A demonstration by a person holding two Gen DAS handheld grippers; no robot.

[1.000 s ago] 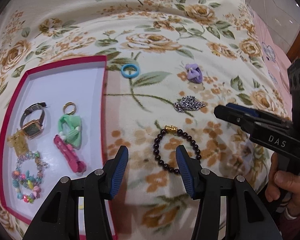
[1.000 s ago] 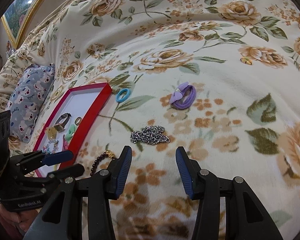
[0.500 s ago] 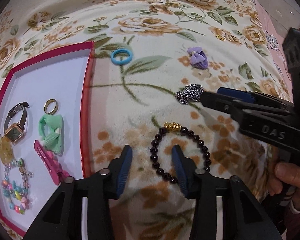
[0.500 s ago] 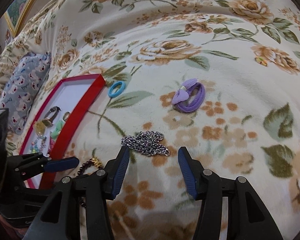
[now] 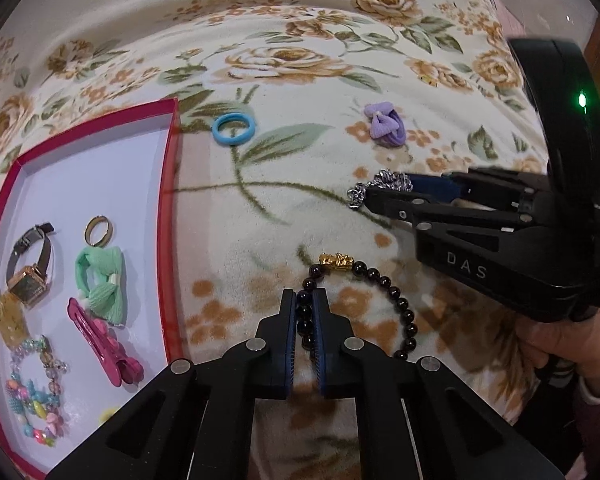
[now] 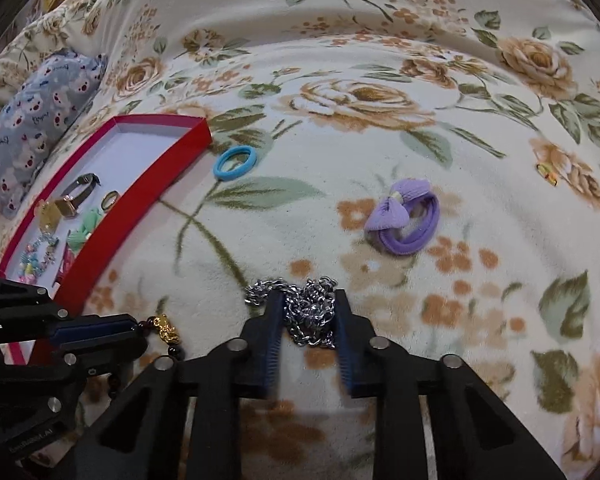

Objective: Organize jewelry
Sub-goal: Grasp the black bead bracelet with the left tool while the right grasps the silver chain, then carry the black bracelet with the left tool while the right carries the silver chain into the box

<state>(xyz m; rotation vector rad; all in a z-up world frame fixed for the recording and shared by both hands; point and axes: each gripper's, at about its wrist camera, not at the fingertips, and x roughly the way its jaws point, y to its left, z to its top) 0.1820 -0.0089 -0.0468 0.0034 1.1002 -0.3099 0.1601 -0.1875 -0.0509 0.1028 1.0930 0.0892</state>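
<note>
Floral blanket [image 5: 284,208], left gripper [image 5: 307,312] closing on bead bracelet [image 5: 384,284]

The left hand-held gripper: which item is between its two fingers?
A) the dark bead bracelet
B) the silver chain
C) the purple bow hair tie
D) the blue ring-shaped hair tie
A: the left hand-held gripper is closing its jaws on one side of the dark bead bracelet, which lies on the floral blanket.

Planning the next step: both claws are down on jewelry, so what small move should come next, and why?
Probably lift both. The left claw is closing on the dark bead bracelet and the right claw around the silver chain, both still lying on the blanket, with the red tray close by.
</note>
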